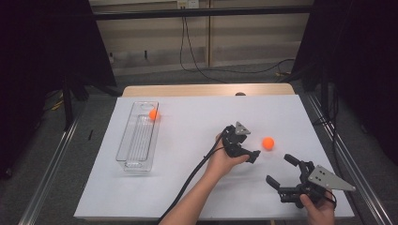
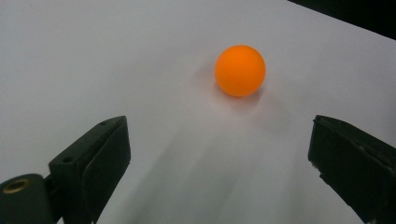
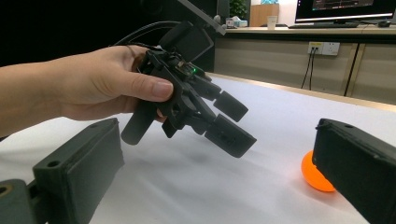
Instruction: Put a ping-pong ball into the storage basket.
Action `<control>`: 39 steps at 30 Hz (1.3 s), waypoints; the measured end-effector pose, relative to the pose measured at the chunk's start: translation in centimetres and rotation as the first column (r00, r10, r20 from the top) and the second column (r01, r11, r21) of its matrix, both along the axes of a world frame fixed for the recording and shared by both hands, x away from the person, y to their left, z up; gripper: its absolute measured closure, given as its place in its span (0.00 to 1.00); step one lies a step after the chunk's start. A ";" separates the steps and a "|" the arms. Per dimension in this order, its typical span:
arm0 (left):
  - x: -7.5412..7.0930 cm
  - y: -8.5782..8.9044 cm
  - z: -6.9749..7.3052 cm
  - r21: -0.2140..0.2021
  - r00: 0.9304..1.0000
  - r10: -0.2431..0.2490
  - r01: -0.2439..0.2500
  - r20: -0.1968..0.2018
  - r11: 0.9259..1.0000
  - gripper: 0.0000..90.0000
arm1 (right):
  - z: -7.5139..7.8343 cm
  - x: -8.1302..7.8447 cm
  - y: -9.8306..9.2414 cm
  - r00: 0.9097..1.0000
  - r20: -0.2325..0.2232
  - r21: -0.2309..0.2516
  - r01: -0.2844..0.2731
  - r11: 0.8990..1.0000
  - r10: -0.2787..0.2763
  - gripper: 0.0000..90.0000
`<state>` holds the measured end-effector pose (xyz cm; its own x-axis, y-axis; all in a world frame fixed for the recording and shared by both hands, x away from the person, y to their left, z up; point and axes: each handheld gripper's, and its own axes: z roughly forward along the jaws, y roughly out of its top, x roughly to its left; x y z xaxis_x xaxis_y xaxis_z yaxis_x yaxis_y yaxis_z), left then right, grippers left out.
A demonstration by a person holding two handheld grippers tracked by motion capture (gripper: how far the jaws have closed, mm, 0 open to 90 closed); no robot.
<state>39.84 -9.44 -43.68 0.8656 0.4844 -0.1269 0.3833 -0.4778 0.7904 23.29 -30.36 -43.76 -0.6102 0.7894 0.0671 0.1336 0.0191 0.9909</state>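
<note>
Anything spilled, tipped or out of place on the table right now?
Nothing stands out. One orange ball sits loose on the white table; another ball lies in the upright clear tray.

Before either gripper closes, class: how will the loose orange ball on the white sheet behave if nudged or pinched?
The orange ball is round and smooth, so it would probably roll away. It looks light and hollow; the open left gripper should likely pinch it centrally or it may squirt out.
</note>
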 end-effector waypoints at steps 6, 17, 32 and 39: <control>0.2 -0.2 -0.1 -0.019 1.000 -0.007 0.007 -0.013 1.000 0.06 | 0.0 0.0 0.0 1.000 0.001 0.002 0.002 1.000 -0.002 0.01; 0.3 -0.7 0.0 -0.024 1.000 -0.005 0.005 -0.012 1.000 0.06 | 0.0 0.0 0.0 1.000 0.001 0.002 0.002 1.000 -0.002 0.01; 0.5 -1.7 -0.1 -0.012 1.000 -0.008 0.008 -0.008 1.000 0.07 | 0.0 0.0 -0.1 1.000 -0.002 0.003 0.002 1.000 -0.002 0.01; 0.6 -2.2 -0.3 -0.009 1.000 -0.005 0.005 -0.008 1.000 0.07 | 0.0 0.0 -0.1 1.000 -0.001 0.001 0.003 1.000 -0.003 0.01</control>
<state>40.44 -11.65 -43.95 0.8669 0.4789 -0.1385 0.3875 -0.4726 0.7915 23.25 -30.48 -43.79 -0.6079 0.7910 0.0688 0.1346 0.0173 0.9908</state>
